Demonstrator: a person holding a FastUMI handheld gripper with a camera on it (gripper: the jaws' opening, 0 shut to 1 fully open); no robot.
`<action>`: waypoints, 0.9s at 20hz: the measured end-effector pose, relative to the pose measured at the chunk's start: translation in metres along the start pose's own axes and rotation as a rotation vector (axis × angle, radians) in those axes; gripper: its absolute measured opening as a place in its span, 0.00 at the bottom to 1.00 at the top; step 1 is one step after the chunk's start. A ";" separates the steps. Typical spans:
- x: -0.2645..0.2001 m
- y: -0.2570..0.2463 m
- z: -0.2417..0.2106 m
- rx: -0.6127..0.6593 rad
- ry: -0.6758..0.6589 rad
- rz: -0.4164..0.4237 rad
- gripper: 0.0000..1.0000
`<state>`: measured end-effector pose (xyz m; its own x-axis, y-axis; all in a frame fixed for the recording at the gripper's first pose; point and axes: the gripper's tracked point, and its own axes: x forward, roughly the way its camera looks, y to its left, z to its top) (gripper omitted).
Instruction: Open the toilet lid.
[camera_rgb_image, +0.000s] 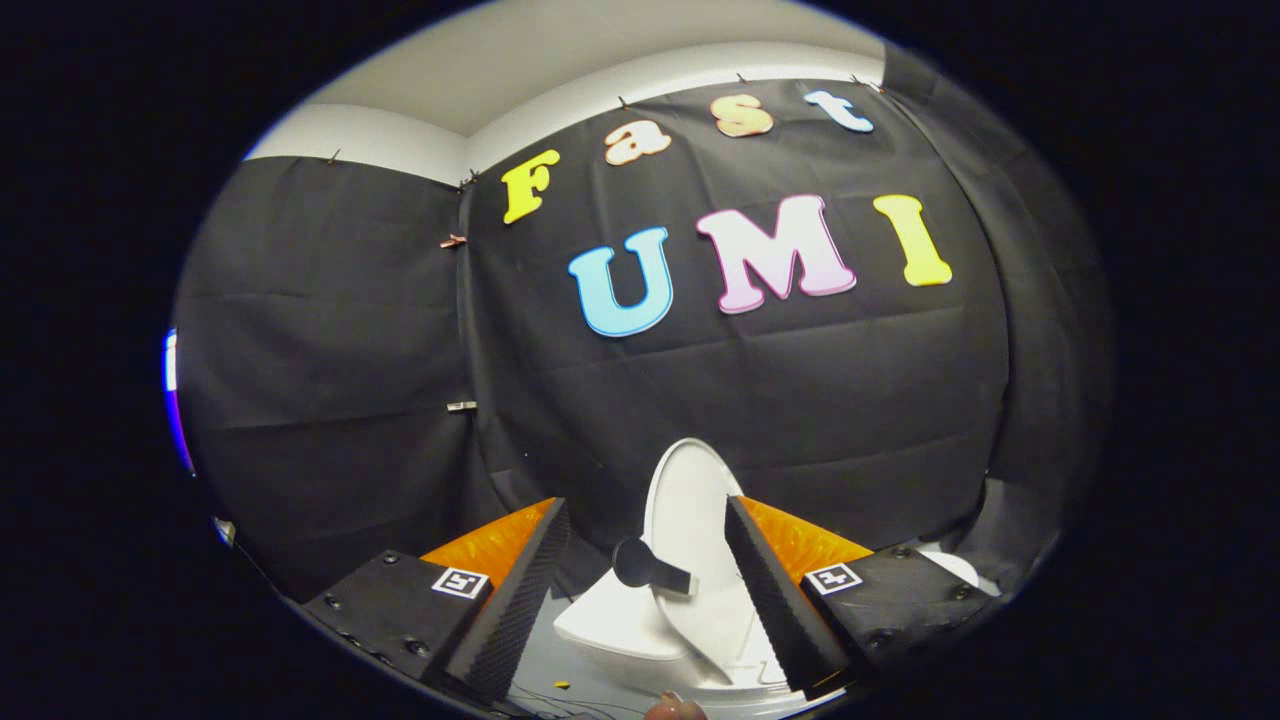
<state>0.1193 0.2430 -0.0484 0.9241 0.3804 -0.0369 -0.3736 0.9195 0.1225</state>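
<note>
My claw (645, 585) points level and slightly downward toward the black cloth wall (760, 400), its two fingers (520, 590) spread wide apart and gripping nothing. Between them, just ahead, sits a small white glossy toilet (625, 625) on a pale grey surface (580, 690). Its white oval lid (690, 500) stands raised, nearly upright, the rounded top edge rising above my fingertips against the cloth. A short black handle with a round end (645, 567) juts out from the lid's left side, in the gap between my fingers and touching neither. The right finger runs close beside the lid's right edge; I cannot tell whether they touch. The left finger stands well apart from the toilet, with open room between. A fingertip (675, 708) shows at the near edge of the surface.
</note>
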 end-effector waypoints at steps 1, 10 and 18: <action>-0.008 -0.003 0.013 -0.022 -0.015 -0.006 0.99; -0.095 -0.069 0.073 -0.104 -0.035 -0.129 0.99; -0.156 -0.108 0.087 -0.113 -0.043 -0.241 0.99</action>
<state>0.0230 0.0755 0.0303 0.9891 0.1468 -0.0095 -0.1468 0.9892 0.0035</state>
